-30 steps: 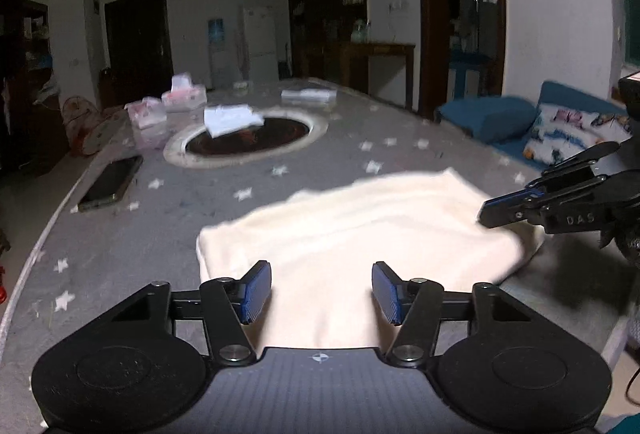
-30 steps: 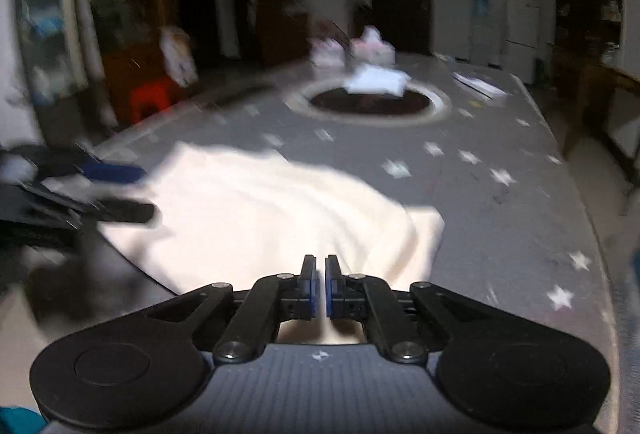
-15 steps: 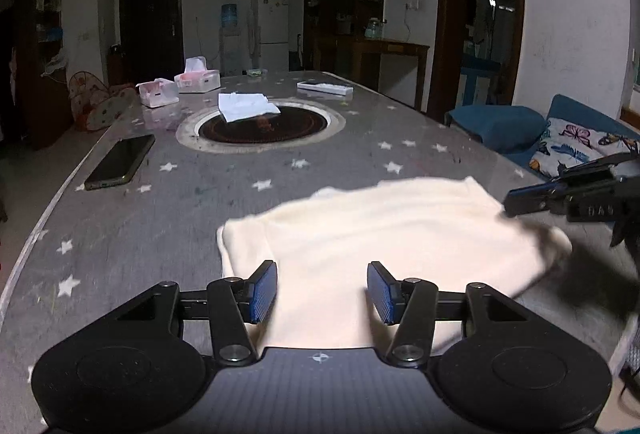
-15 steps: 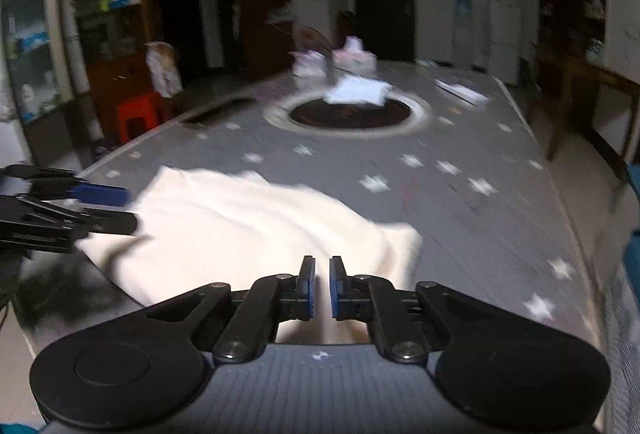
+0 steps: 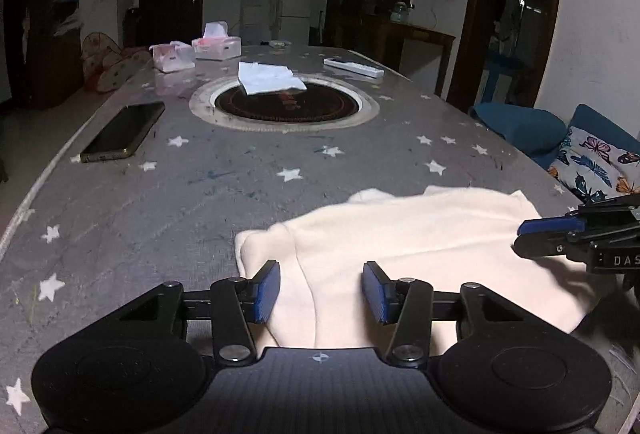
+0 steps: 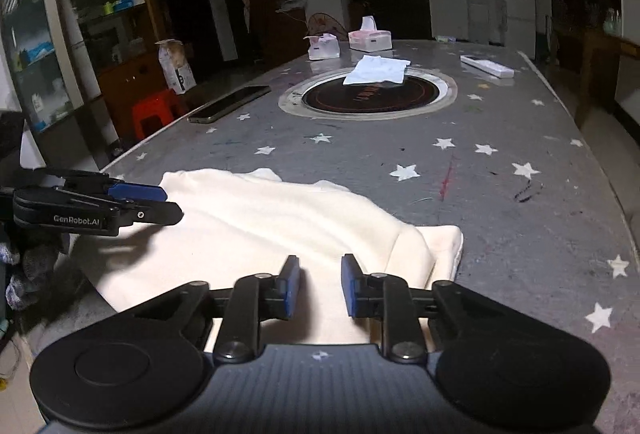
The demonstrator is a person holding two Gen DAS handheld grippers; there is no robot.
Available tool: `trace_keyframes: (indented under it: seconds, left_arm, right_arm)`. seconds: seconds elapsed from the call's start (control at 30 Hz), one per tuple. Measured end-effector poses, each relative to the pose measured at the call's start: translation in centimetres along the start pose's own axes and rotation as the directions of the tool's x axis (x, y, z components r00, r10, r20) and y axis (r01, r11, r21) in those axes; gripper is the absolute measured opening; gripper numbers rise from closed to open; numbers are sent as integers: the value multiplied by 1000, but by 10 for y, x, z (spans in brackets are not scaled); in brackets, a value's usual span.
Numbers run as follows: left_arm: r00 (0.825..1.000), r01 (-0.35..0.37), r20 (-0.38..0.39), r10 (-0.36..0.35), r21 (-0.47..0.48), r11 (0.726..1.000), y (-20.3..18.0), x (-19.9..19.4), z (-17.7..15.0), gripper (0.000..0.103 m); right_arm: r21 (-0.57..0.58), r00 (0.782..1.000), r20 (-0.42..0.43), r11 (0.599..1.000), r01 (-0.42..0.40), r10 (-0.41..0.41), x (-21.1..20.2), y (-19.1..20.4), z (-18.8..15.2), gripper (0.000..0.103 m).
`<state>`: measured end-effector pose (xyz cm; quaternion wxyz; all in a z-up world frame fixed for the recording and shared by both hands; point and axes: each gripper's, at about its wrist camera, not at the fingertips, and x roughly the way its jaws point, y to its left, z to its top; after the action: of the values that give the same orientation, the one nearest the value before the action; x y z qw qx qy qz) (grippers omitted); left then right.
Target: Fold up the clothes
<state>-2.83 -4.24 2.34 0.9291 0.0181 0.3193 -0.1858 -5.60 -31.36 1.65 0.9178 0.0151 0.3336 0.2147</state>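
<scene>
A: Where's the garment?

B: Your cream garment (image 5: 404, 246) lies folded on the grey star-print surface (image 5: 160, 202), at the near edge, well short of the round inset plate (image 5: 286, 104).

A: And my claws?

B: Your left claw (image 5: 320, 290) is released, blue pads spread wide over the garment's left end, nothing between them. Your right claw (image 6: 320, 284) is also released, with a narrower gap, poised over the garment's right end beside the doubled-over corner.

A: What else is near the plate?

B: A white cloth (image 6: 378, 70) rests across its far rim. A dark phone (image 5: 124, 132) lies to the plate's left, two tissue boxes (image 5: 216, 44) stand beyond it, and a white remote (image 6: 486, 65) sits at its far right.
</scene>
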Motion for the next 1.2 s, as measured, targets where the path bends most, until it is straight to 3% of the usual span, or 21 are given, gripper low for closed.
trace_keyframes:
  seconds: [0.17, 0.4, 0.6, 0.8, 1.2]
  left_arm:
    - [1000, 25, 1, -25, 16, 1000, -13, 10, 10, 50]
    - [999, 52, -10, -51, 33, 998, -29, 30, 25, 50]
    - [999, 52, -4, -52, 13, 999, -27, 40, 32, 50]
    - [999, 17, -47, -18, -18, 1000, -20, 59, 35, 51]
    - [999, -39, -35, 37, -73, 997, -6, 42, 33, 51]
  right_arm:
    - [-14, 999, 31, 1000, -4, 5, 8, 7, 19, 22]
    - [60, 999, -34, 998, 22, -20, 49, -6, 33, 22]
    - [100, 999, -42, 995, 21, -17, 52, -13, 40, 22]
    - [73, 998, -59, 997, 40, -36, 66, -8, 46, 23]
    - [-16, 996, -83, 999, 40, -41, 77, 18, 58, 36]
